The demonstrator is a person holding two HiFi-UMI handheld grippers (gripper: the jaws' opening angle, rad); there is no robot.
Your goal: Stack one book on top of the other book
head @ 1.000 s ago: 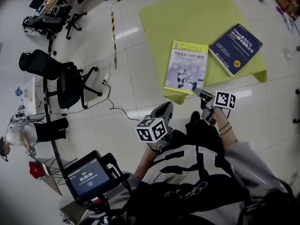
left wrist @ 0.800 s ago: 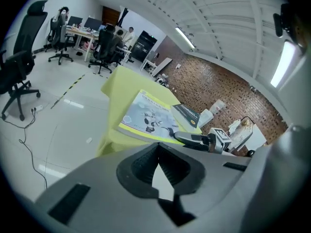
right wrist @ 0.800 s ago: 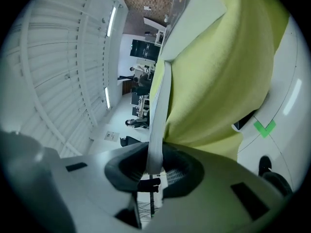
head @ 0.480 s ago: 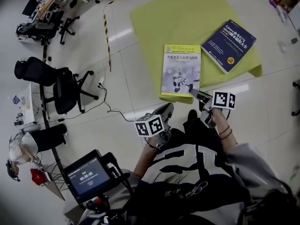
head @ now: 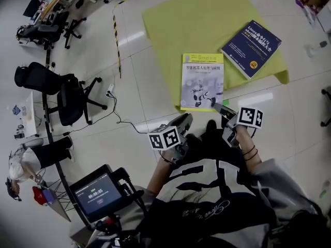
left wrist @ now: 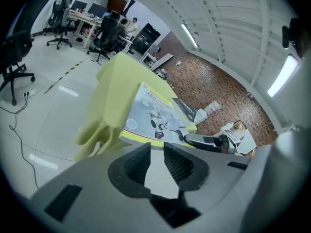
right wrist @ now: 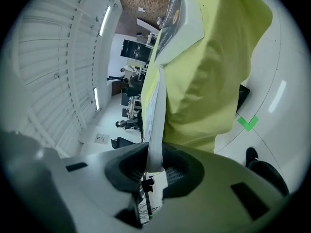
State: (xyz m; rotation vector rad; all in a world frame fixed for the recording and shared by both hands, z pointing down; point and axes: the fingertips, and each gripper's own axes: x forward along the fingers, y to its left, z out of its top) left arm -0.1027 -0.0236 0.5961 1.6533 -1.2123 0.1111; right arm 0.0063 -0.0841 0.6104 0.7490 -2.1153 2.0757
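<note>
A white and yellow book (head: 201,80) lies on the near edge of a yellow-green cloth (head: 196,25) on the floor. A dark blue book (head: 252,41) lies further back on the right of the cloth. My right gripper (head: 221,109) is shut on the white book's near right corner. In the right gripper view the book's page edge (right wrist: 154,106) runs between the pads of the right gripper (right wrist: 154,165). My left gripper (head: 184,119) sits just short of the book's near left corner. In the left gripper view the jaws of the left gripper (left wrist: 156,152) are opening with nothing between them, and the white book (left wrist: 153,118) lies ahead.
Black office chairs (head: 72,94) stand at the left, with a cable (head: 124,120) trailing across the tiles. A yellow-black tape line (head: 116,40) runs beside the cloth. A device with a screen (head: 95,195) is at the lower left. A seated person (head: 26,154) is at the far left.
The right gripper has kept its hold on the white book's near corner and shifted slightly with it. The left gripper has settled a little lower near the book's near edge.
</note>
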